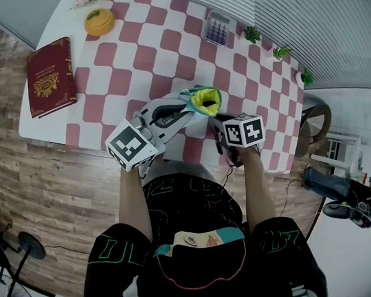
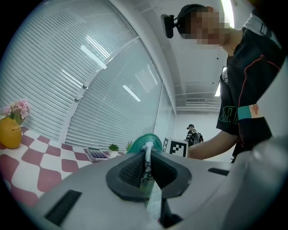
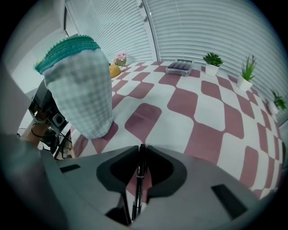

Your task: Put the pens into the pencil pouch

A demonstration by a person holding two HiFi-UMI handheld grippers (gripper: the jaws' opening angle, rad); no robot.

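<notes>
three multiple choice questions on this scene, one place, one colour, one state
1. Where does the red book lie? A. at the table's left end B. mid-table C. at its right end
2. What colour is the pouch's lining? A. red B. yellow C. black
3. What state is the right claw in? A. open, empty B. shut on the red book C. shut on a black pen
Answers: 1 A, the head view shows it by the left edge; 2 B, yellow shows in its open mouth; 3 C, the pen sits clamped between the jaws.
</notes>
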